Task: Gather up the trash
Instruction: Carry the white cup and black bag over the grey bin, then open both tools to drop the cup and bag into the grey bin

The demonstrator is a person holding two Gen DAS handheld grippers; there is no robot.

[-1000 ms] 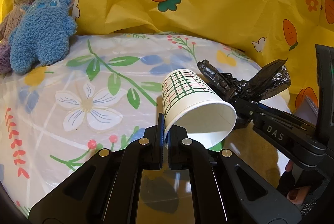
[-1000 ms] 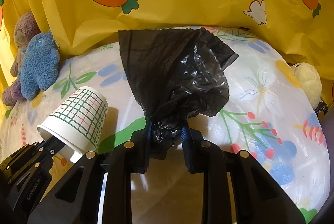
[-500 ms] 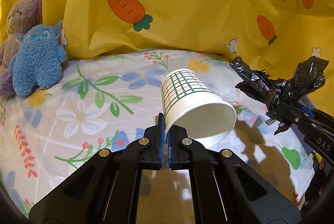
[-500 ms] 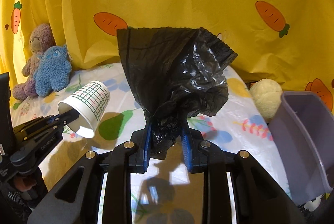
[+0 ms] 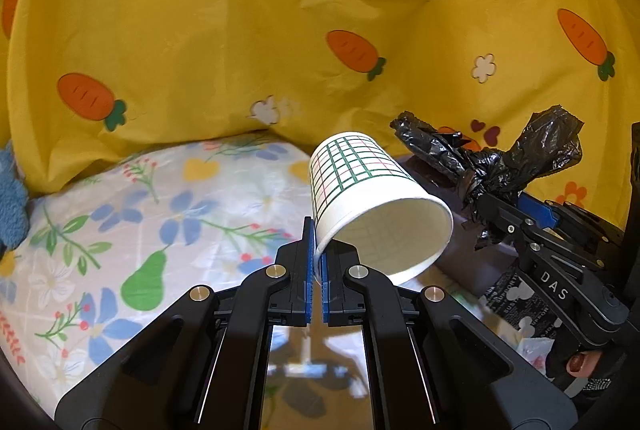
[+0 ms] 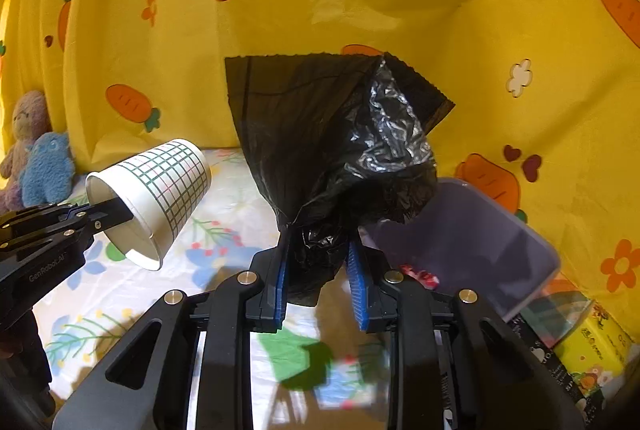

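Left wrist view: the left gripper [image 5: 316, 262] has its 2 blue-padded fingers pinched on the rim of a white paper cup [image 5: 372, 201] printed with a green and pink grid. The cup lies tilted, mouth toward the camera, held above the floral bedsheet [image 5: 120, 230]. To its right the right gripper [image 5: 500, 213] clamps a crumpled black plastic bag [image 5: 492, 157].

Right wrist view: the right gripper [image 6: 318, 270] squeezes the bunched neck of the glossy, wrinkled black plastic bag [image 6: 332, 141], which fans out upward. A grey bin [image 6: 472, 234] sits just right of it. At left, the left gripper [image 6: 116, 211] holds the paper cup [image 6: 160, 193].
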